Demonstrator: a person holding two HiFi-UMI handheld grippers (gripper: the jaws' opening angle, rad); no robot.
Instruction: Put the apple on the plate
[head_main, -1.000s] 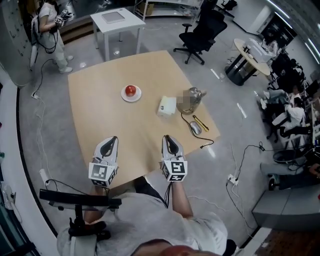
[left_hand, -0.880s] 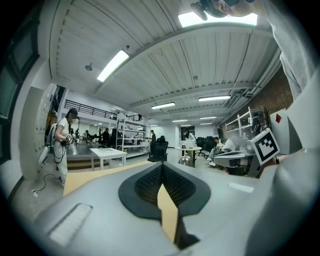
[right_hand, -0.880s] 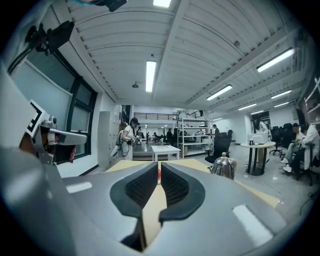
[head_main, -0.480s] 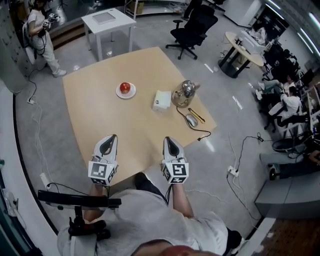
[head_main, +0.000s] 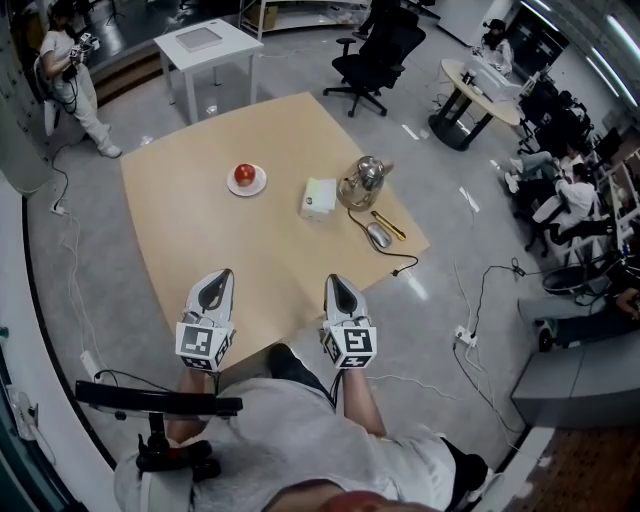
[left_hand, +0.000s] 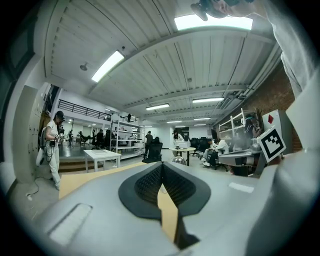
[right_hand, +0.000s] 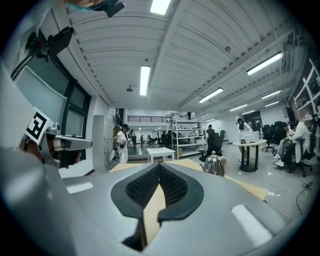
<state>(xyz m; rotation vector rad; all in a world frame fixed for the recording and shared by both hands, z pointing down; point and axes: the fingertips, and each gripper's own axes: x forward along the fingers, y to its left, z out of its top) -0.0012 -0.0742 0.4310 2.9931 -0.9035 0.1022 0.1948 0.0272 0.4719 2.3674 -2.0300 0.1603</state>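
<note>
Holding both tools level over the near edge of the tan surface (head_main: 200, 240), we have the left claw (head_main: 224, 277) and the right claw (head_main: 333, 279) side by side, pointing away from us across the wood. In the left gripper view the two dark ribbed pads meet at their tips. Only a sliver of the surface shows in the hollow behind them, so that claw is closed with nothing in it. The right gripper view shows the same: pads drawn together at the tips, nothing between them.

The apple (head_main: 244, 174) sits red and upright on the small white plate (head_main: 251, 191), out on the far left part of the surface, well apart from both claws. To its right lies a white box (head_main: 319, 198), and just beside that stands a shiny metal kettle (head_main: 363, 182). Nearer the right-hand edge we see a grey mouse (head_main: 379, 235) with a dark cable (head_main: 400, 268) trailing from it toward the edge of the surface. A slim yellow object (head_main: 389, 225) lies close by the mouse; we cannot tell what it is.

Beyond the surface stand a small white table (head_main: 205, 40) and a black office chair (head_main: 380, 55). A person (head_main: 72, 80) in light clothes stands on the floor at the far left. More people sit at desks along the right side of the room.
</note>
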